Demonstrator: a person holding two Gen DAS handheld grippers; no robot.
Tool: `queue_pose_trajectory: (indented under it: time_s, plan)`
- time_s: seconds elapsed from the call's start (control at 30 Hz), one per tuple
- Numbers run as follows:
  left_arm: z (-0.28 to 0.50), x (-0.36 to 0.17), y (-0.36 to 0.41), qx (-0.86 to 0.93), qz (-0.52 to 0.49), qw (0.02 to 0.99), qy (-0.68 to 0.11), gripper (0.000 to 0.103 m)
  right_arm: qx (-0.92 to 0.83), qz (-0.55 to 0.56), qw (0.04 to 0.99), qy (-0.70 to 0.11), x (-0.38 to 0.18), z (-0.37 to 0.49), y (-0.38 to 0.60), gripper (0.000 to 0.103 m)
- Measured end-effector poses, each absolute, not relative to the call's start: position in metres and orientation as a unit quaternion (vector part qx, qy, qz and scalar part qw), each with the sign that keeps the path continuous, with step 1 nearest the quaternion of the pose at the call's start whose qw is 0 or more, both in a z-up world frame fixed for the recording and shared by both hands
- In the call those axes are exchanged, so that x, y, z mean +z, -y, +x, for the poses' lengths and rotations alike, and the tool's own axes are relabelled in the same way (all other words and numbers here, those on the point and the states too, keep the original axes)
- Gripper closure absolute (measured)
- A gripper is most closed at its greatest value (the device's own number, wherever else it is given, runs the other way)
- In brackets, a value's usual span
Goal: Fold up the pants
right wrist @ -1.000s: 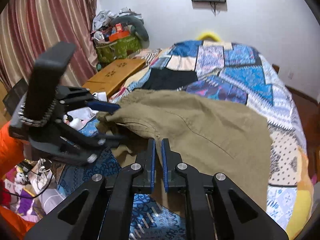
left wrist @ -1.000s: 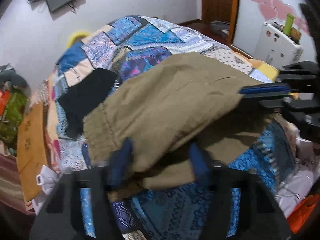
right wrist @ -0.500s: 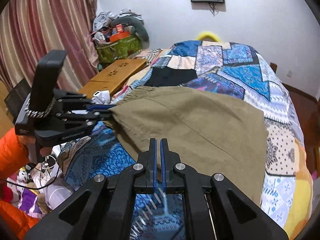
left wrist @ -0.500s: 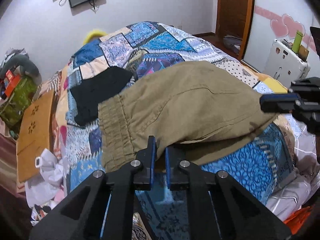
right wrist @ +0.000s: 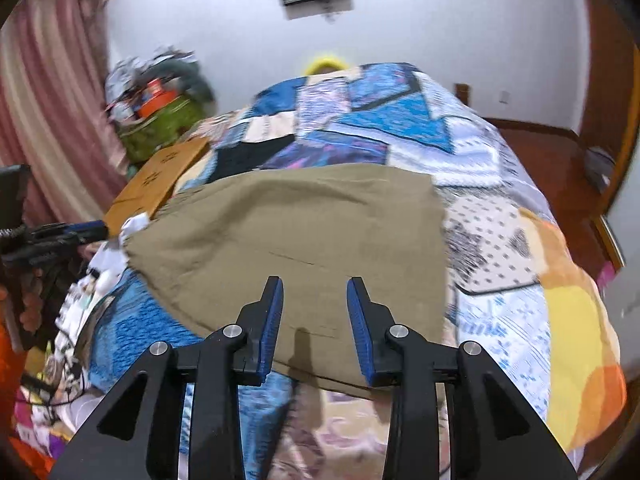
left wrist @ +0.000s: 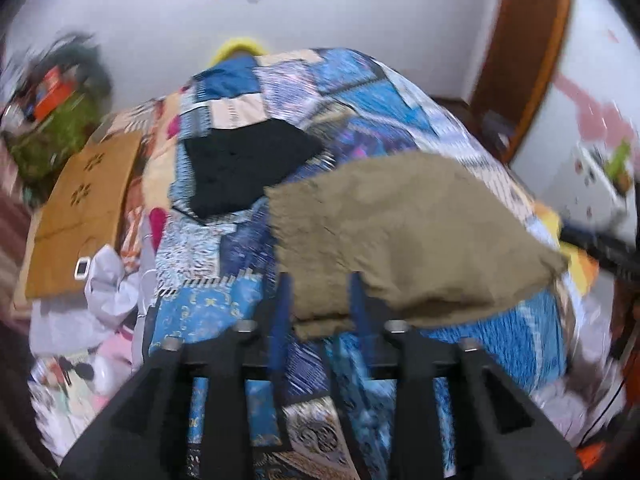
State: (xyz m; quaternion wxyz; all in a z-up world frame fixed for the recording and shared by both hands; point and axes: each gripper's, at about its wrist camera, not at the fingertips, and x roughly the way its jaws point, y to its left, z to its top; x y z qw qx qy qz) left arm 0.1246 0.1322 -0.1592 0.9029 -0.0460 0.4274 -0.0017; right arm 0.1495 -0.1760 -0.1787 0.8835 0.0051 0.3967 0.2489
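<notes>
The olive-khaki pants (left wrist: 404, 232) lie folded in a flat slab on the patchwork quilt (left wrist: 360, 92), near its front edge. They also fill the middle of the right wrist view (right wrist: 312, 240). My left gripper (left wrist: 320, 288) is open, its blue fingers either side of the pants' near left corner, apart from the cloth. My right gripper (right wrist: 315, 292) is open and empty just above the pants' near edge. Each gripper shows at the other view's side edge.
A folded black garment (left wrist: 244, 168) lies on the quilt behind the pants. A wooden lap table (left wrist: 80, 208) leans at the bed's left side, with a green bag (right wrist: 160, 128), clutter and a curtain (right wrist: 48, 112). A door (left wrist: 520, 52) stands right.
Both grippers have opened and let go of the pants, which now lie flat on the quilt. Both cameras have pulled back and tilted; the views are motion-blurred.
</notes>
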Motion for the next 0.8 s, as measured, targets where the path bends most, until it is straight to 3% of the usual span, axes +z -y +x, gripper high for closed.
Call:
queue_pose_trajectory:
  time_s: [0.03,0.07,0.13,0.23,0.43,0.63,0.73,0.8]
  plan:
    - [0.128,-0.16,-0.139,0.013,-0.055,0.903,-0.426,0.048,0.241,0.011,0.885,-0.399,-0.18,0.15,0.181,0.073]
    - [0.133,-0.162,-0.145,0.022,-0.069,0.901,-0.428,0.044,0.233,0.017,0.885,-0.402,-0.181,0.15,0.186,0.073]
    - [0.141,-0.169,-0.15,0.015,-0.086,0.894,-0.439,0.042,0.217,0.028,0.887,-0.408,-0.183,0.15,0.198,0.073]
    - [0.149,-0.185,-0.148,0.006,-0.088,0.883,-0.46,0.034,0.19,0.047,0.888,-0.416,-0.188,0.147,0.217,0.06]
    - [0.157,-0.216,-0.129,0.007,-0.06,0.866,-0.496,0.028,0.162,0.047,0.886,-0.432,-0.204,0.141,0.234,0.059]
    - [0.154,-0.222,-0.117,0.008,-0.046,0.872,-0.488,0.029,0.194,0.08,0.869,-0.447,-0.216,0.143,0.227,0.06]
    - [0.152,-0.22,-0.113,-0.007,-0.043,0.874,-0.485,0.047,0.209,0.097,0.861,-0.454,-0.221,0.144,0.224,0.067]
    - [0.149,-0.214,-0.107,0.009,-0.022,0.882,-0.47,0.051,0.208,0.098,0.863,-0.449,-0.221,0.143,0.223,0.076]
